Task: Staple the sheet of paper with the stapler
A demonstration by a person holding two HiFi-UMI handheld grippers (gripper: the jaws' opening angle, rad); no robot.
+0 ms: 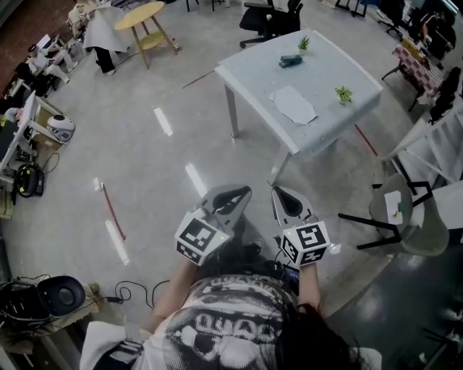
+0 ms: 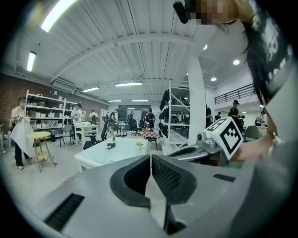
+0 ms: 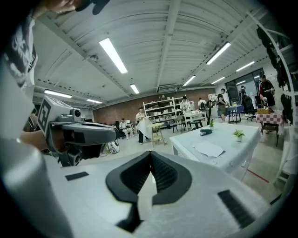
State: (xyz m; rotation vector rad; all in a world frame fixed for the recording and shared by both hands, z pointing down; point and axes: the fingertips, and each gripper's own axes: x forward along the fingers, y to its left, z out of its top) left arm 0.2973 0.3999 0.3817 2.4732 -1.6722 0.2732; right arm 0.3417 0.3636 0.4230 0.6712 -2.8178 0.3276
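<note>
A white table (image 1: 246,72) stands well ahead of me on the grey floor. On it lie a sheet of paper (image 1: 294,105) near the middle and a dark green stapler (image 1: 290,61) toward the far side. Both grippers hang close to my body, far short of the table. My left gripper (image 1: 230,196) is shut with nothing in it, and so is my right gripper (image 1: 285,195). The right gripper view shows the paper (image 3: 209,149) and the stapler (image 3: 205,132) on the table (image 3: 233,158); the left gripper view shows the stapler (image 2: 110,145) far off.
Two small potted plants (image 1: 304,43) (image 1: 343,94) stand on the table. A chair (image 1: 405,213) sits to the right, a round wooden stool (image 1: 145,22) at the far left, an office chair (image 1: 268,18) behind the table. Cables and gear (image 1: 43,296) lie at the left.
</note>
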